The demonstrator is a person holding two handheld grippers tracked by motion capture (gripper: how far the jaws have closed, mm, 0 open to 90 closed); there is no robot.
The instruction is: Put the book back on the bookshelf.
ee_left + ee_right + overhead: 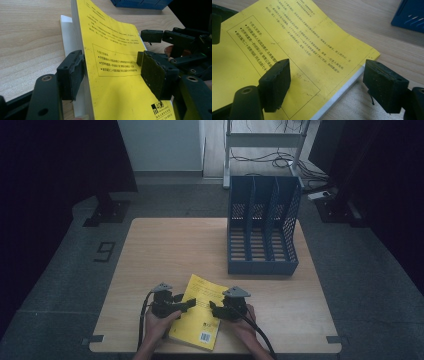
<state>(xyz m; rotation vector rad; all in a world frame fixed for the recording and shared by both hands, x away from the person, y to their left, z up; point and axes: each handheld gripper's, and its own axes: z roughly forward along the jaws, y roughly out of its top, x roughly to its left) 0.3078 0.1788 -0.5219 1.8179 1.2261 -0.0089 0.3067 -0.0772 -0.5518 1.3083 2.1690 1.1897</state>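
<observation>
The blue file rack [263, 227] stands at the table's [160, 250] far right, while the yellow book [198, 317] lies at the near edge, its side between the wide-set jaws of both the left gripper [186, 305] and the right gripper [214, 309], and the gripper views resolve the cover's print.

Bare table [165, 250] left of file rack [262, 227]; rack blocks far right.

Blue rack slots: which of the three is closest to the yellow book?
The leftmost slot of the blue rack, on the side facing the yellow book; the middle slot and the right slot lie farther off to the right.
</observation>
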